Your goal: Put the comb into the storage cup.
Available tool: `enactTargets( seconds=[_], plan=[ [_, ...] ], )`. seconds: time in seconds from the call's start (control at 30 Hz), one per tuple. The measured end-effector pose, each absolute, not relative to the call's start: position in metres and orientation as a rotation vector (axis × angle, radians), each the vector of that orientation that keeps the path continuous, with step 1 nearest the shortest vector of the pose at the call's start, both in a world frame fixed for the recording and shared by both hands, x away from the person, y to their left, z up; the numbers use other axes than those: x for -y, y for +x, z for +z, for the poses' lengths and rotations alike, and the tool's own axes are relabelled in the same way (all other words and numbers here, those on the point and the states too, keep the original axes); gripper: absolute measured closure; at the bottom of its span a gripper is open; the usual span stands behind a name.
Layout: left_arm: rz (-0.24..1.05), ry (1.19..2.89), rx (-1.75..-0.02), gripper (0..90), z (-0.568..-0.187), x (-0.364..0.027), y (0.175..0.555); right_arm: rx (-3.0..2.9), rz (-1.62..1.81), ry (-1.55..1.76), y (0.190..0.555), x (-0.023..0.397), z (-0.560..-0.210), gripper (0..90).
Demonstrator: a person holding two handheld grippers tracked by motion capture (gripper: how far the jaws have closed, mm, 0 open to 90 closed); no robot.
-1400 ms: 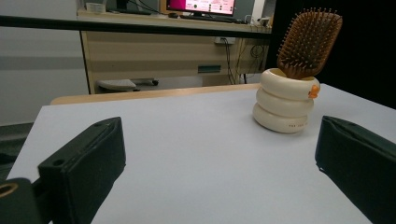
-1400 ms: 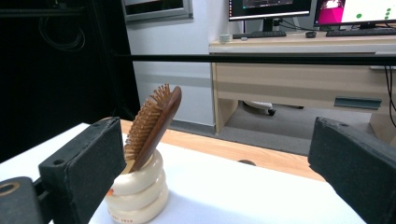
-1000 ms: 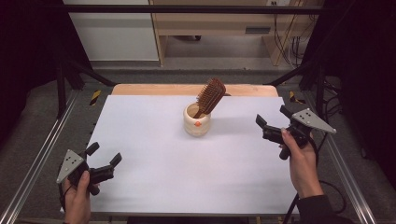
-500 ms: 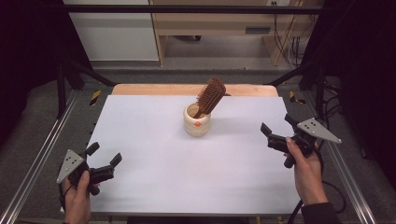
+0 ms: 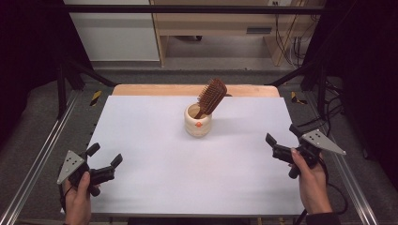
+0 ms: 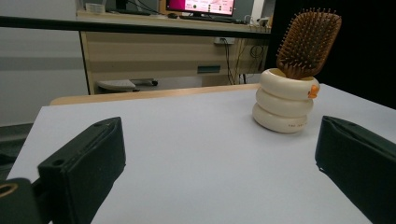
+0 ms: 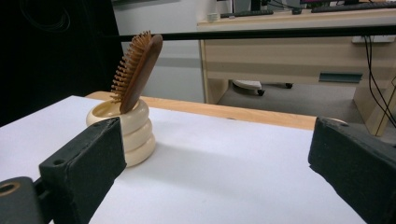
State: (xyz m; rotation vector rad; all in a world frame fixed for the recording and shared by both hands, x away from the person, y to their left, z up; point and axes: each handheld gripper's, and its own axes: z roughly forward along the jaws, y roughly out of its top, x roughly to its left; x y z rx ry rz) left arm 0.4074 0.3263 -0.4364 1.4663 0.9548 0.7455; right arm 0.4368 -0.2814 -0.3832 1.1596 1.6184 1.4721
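Observation:
A cream ribbed cup (image 5: 198, 122) (image 6: 282, 102) (image 7: 133, 133) stands near the middle-back of the white table (image 5: 155, 159). A brown wooden hairbrush (image 5: 211, 96) (image 6: 307, 42) (image 7: 137, 70) stands handle-down in it and leans to the right. My left gripper (image 5: 105, 157) (image 6: 219, 177) rests open at the front left corner, held by a hand, nothing between its jaws. My right gripper (image 5: 282, 136) (image 7: 215, 177) is open near the right edge, also held by a hand and holding nothing. Both point roughly toward the cup.
A wooden board (image 5: 155, 90) runs along the table's back edge. Metal frame rails (image 5: 42, 154) flank the table on both sides. A desk (image 6: 154, 51) with cables stands behind. Wide bare tabletop lies between the grippers and the cup.
My right gripper has drawn back toward the person and lower along the right edge. The left gripper, cup and hairbrush stay as they were.

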Motion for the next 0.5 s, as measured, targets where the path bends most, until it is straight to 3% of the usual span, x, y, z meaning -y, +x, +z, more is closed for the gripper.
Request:
enactTargets(
  seconds=[0.5],
  plan=[
    [0.746, 1.467, -0.953, 1.9, -0.436, -0.326, 0.407, -1.627, 1.461, 1.194, 0.424, 0.288, -0.409, 3.8]
  ],
)
